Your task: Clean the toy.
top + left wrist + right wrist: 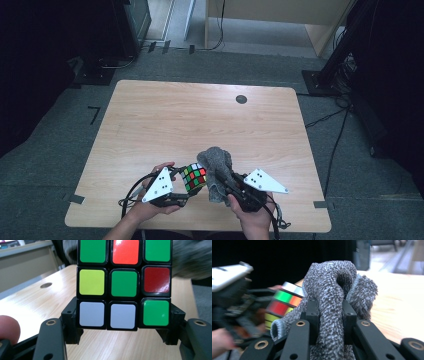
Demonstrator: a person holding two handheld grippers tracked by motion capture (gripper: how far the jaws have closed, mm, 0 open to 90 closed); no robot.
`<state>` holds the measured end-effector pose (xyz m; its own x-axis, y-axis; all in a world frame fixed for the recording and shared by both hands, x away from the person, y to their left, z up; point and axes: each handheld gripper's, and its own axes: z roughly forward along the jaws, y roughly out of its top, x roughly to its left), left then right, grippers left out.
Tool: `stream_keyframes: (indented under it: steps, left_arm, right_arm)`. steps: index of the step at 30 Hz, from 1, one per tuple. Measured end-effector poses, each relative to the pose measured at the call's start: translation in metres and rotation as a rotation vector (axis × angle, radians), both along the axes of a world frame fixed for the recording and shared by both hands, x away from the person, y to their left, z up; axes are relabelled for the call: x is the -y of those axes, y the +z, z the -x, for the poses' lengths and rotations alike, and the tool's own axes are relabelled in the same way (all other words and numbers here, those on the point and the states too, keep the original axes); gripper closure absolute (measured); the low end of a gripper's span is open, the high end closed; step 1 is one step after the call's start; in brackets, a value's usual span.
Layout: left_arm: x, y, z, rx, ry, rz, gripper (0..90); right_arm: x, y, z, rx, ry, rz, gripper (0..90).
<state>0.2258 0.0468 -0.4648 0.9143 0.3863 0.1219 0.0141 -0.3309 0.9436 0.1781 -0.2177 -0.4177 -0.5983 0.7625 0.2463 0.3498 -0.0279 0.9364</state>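
While held clear of the wooden table [150, 120] at its near edge, puzzle cube [194, 178] sits clamped in left gripper [186, 186]; jaws closed on its bottom row, one pad against each side face, as confirmed in left gripper view on cube [124, 282]. Grip low on the body, upper two rows standing free above the pads.

Right gripper [226, 186] closed on a bunched grey knitted cloth [216, 172]; in right gripper view, cloth [337, 297] pinched between both pads, loose folds spilling over and beside the jaws. Cloth just beside the cube's right face in high view; contact not confirmable.

Judged step: wiping the cube with the cloth.

Risks noted:
- Cube twisting out of the clamp. Cause: purchase on the lowest row only; sideways pressure from the cloth on the upper rows likely to lever the cube around the pads.
- Layers of the cube turning under a wiping push, shifting the gripped faces and loosening the hold.
- Cloth slipping or pulling free. Cause: soft, bulky bundle held at one narrow pinch; drag against cube edges likely to draw it out.
- Loose folds snagging on left gripper's pads or on a cube corner.
- Dropped cube landing near the table's front edge and rolling off. Cause: work position close to that edge.

Small dark round insert [241, 99] far across the table, well apart, no concern.
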Motion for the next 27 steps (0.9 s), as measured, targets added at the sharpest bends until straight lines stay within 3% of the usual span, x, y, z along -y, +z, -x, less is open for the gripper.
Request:
stream_keyframes:
  steps: [2,5,7,9,11,13,17,18,21,24,27]
  left_arm:
    - [0.002,-0.001,0.001,-0.001,-0.001,-0.011,34.1]
    - [0.004,0.000,0.003,0.003,-0.014,-0.005,34.1]
    - [0.004,0.002,0.005,0.010,-0.013,-0.015,34.1]
    - [0.003,0.002,0.004,0.006,-0.006,-0.009,34.1]
    - [0.003,0.003,0.002,0.002,0.022,-0.024,34.1]
    - [0.006,0.001,-0.001,-0.009,0.051,-0.060,34.1]
    - [0.013,-0.002,0.002,0.001,0.069,-0.103,34.1]
    - [0.013,-0.002,0.003,0.006,0.064,-0.103,34.1]
    - [0.011,0.000,0.005,0.019,0.042,-0.084,34.2]
    - [0.011,0.002,0.005,0.023,0.044,-0.082,34.1]
    - [0.014,0.001,0.004,0.020,0.064,-0.109,34.2]
  right_arm:
    - [-0.006,0.006,0.005,0.034,0.051,-0.012,74.4]
    - [-0.017,0.009,0.008,0.053,0.085,0.018,74.1]
    - [-0.015,0.005,0.005,0.052,0.072,0.003,74.2]
    - [-0.010,0.001,0.003,0.015,0.020,0.036,74.2]
    - [-0.006,0.000,0.002,0.008,-0.019,0.063,74.1]
    - [-0.009,0.003,0.006,0.030,-0.013,0.065,73.6]
    - [-0.032,0.010,0.015,0.101,0.011,0.184,72.2]
    - [-0.035,0.009,0.014,0.099,0.019,0.179,72.1]
    - [-0.026,0.005,0.007,0.051,0.019,0.094,72.7]
    - [-0.016,0.001,0.002,0.020,-0.027,0.094,72.7]
    - [-0.017,0.003,0.005,0.026,-0.010,0.072,72.5]
